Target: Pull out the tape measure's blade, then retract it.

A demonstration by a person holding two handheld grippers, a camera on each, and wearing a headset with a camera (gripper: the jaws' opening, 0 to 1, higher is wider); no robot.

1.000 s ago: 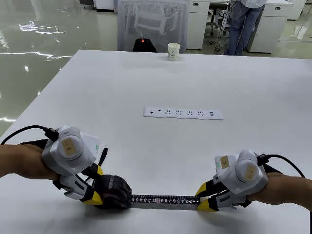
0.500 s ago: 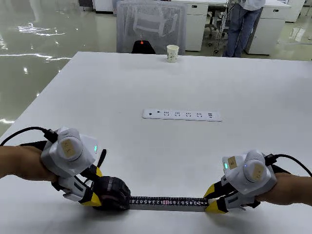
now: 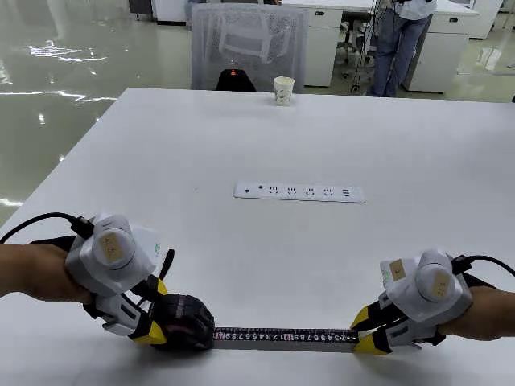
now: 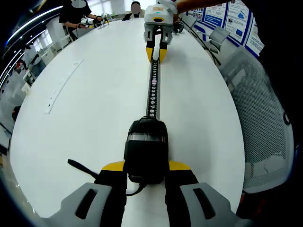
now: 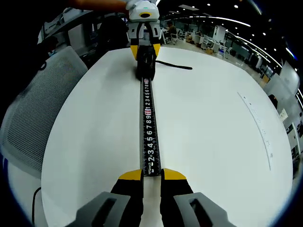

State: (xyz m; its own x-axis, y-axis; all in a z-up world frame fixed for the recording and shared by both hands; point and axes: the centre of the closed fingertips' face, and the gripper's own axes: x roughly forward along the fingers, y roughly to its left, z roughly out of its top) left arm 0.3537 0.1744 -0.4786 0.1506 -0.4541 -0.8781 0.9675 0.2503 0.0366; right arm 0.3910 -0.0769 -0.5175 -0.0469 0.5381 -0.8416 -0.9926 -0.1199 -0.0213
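Observation:
A black tape measure case (image 3: 183, 322) rests on the white table (image 3: 290, 145) near its front edge, with my left gripper (image 3: 158, 315) shut on it. In the left gripper view the case (image 4: 146, 149) sits between the yellow-tipped fingers (image 4: 112, 166). The black numbered blade (image 3: 282, 336) runs flat along the table to my right gripper (image 3: 364, 331), which is shut on the blade's end. In the right gripper view the blade (image 5: 149, 127) stretches away from my right gripper (image 5: 151, 174) to the case (image 5: 145, 57).
A white power strip (image 3: 299, 192) lies mid-table. A paper cup (image 3: 283, 90) stands at the far edge, with a mesh chair (image 3: 249, 40) behind it. A person (image 3: 404, 40) stands at the back right. Black cables (image 3: 40, 219) trail from both grippers.
My right gripper has moved to the right with the blade's end, drawing more blade out of the case. My left gripper and the case have held their place.

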